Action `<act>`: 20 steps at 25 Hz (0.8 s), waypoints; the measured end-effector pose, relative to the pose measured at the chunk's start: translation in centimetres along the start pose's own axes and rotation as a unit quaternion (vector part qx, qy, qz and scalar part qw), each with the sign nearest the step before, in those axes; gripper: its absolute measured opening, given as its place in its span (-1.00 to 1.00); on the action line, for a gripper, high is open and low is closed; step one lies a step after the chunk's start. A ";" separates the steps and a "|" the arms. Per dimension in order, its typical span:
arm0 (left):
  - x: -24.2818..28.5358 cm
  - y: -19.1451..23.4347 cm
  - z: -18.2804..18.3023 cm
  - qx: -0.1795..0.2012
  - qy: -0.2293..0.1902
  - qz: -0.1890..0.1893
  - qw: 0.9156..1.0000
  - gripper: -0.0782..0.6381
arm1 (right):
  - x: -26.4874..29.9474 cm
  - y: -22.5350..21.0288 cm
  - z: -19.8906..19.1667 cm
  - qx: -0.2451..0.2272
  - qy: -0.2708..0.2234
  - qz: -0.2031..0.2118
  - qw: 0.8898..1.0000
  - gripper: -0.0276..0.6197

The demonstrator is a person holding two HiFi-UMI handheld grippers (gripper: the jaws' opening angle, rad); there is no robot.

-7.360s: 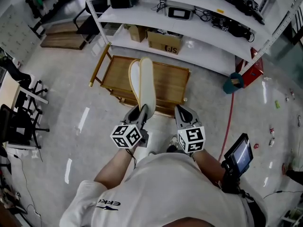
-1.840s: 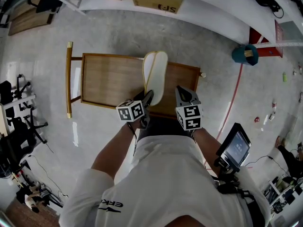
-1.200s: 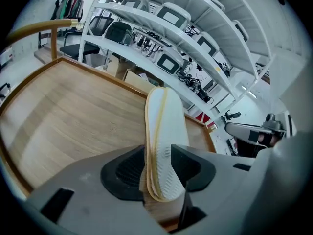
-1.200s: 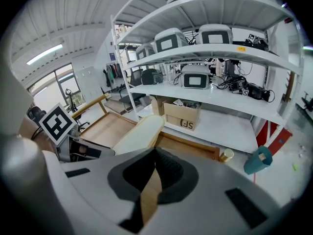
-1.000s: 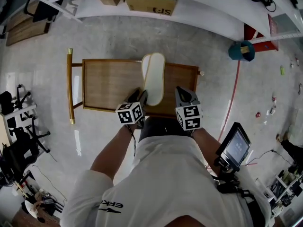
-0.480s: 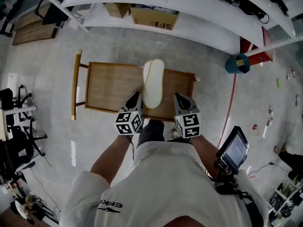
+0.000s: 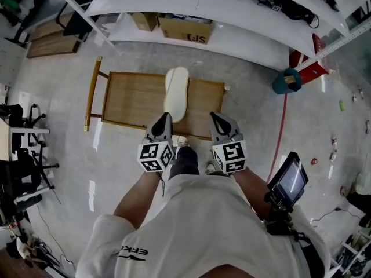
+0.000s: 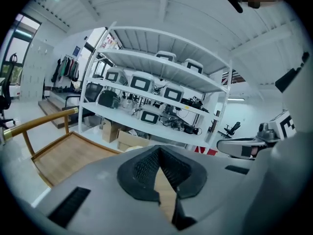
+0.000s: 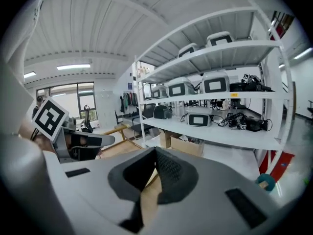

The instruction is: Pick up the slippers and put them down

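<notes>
Set down and seemingly stacked as a pair, the cream slippers (image 7: 176, 93) lie lengthwise on the wooden trolley (image 7: 130, 100), the job apparently done; my left gripper (image 7: 164, 117), jaws just closed on nothing, and my right gripper (image 7: 214, 117), likewise pinched empty, hang clear; white shelving (image 7: 232, 42) and a cardboard box (image 7: 187, 29) stand beyond, obstructing nothing.

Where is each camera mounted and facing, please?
Head view: on the person's head, steeply down at the cream slippers on the low wooden cart; torso, forearms, left claw and right claw show.
Left gripper view: on the left claw, toward the white metal shelving; its shut jaws show.
Right gripper view: likewise, on the right claw.
Shared: shelving and cart.
</notes>
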State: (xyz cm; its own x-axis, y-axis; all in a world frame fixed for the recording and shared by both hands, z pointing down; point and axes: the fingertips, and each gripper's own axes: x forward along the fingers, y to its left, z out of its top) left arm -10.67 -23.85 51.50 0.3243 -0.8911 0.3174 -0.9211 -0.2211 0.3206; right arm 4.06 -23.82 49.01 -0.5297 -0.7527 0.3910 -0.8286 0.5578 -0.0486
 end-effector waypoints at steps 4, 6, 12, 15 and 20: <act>-3.4 -3.1 0.0 0.016 -0.029 0.006 0.999 -0.77 | -4.1 0.6 0.6 -0.004 -0.030 0.009 0.999 -0.90; -5.5 -4.5 -0.2 0.022 -0.038 0.010 0.999 -0.77 | -6.2 1.1 0.8 -0.006 -0.039 0.013 0.999 -0.90; -10.4 -7.8 -0.6 0.024 -0.061 0.030 0.997 -0.77 | -11.1 2.1 0.7 -0.015 -0.050 0.029 0.998 -0.90; -12.1 -8.9 -0.8 0.021 -0.068 0.035 0.997 -0.77 | -12.8 2.8 0.4 -0.019 -0.050 0.034 0.998 -0.90; -14.0 -9.7 0.1 0.028 -0.080 0.027 0.996 -0.77 | -14.2 4.1 0.8 -0.024 -0.051 0.030 0.998 -0.90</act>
State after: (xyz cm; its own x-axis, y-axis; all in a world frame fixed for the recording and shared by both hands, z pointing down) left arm -6.30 -9.30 43.88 0.2403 -0.9529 0.1852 -0.9481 -0.1894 0.2555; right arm 8.07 -11.10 42.51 -0.5959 -0.7478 0.2928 -0.7863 0.6175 -0.0231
